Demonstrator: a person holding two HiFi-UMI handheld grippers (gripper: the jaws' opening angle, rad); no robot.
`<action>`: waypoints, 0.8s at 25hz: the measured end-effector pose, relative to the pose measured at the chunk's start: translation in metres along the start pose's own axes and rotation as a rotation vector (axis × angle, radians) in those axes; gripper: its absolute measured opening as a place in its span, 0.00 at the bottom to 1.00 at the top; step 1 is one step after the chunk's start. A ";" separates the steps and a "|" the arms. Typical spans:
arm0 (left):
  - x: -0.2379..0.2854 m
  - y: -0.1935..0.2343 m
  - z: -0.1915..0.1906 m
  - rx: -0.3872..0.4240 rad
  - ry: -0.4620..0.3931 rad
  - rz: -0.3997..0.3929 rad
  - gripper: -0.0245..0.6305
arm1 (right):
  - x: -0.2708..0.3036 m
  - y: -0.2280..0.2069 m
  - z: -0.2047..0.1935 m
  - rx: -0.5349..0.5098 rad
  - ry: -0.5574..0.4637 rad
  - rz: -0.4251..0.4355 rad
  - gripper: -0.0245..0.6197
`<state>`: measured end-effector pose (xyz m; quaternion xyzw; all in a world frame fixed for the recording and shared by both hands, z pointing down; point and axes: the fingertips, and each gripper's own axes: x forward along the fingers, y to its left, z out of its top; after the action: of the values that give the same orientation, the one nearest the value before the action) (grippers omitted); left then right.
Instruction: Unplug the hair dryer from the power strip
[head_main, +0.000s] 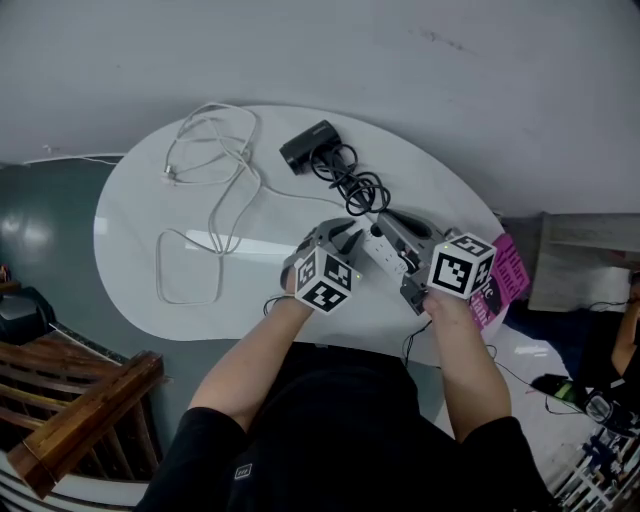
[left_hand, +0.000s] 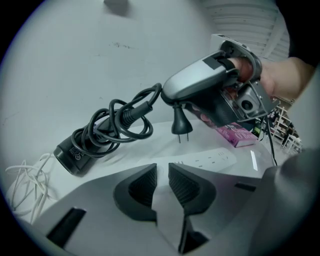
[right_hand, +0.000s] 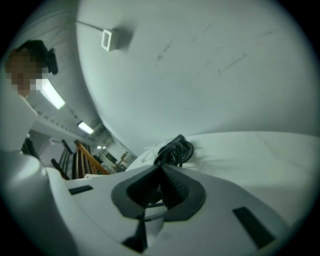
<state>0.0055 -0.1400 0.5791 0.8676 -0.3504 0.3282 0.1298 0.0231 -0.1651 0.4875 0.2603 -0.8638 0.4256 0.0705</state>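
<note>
On one white oval table (head_main: 140, 230) you had one loose white cable (head_main: 215, 170), one black hair dryer (head_main: 308, 146) lying flat at the far edge, one white power strip (left_hand: 210, 160) and one pink box (head_main: 505, 275). Your left gripper (left_hand: 162, 182) was clamped on the strip's end. Your right gripper (right_hand: 159, 187) gripped the one black plug (left_hand: 180, 122), upright, prongs down, just above the strip.

On the bench (head_main: 130, 230): hair dryer (head_main: 308, 147) at rear centre, its coiled cord (head_main: 355, 185) just before it. Power strip (head_main: 385, 255) front right, plug (left_hand: 181, 122) above it, apart. Loose cable (head_main: 215, 160) left. Box (head_main: 505, 275) at right edge.
</note>
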 end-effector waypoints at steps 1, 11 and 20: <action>-0.002 0.001 -0.001 -0.013 0.000 -0.002 0.14 | 0.000 0.005 0.001 -0.018 0.012 0.004 0.10; -0.027 -0.003 0.022 -0.141 -0.093 -0.076 0.22 | -0.029 0.012 -0.016 0.036 0.029 -0.006 0.10; -0.077 -0.003 0.028 -0.157 -0.177 -0.079 0.19 | -0.044 -0.002 -0.052 0.107 0.034 -0.087 0.10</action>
<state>-0.0204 -0.1098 0.5076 0.8935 -0.3506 0.2162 0.1789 0.0570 -0.1091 0.5062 0.2938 -0.8262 0.4722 0.0895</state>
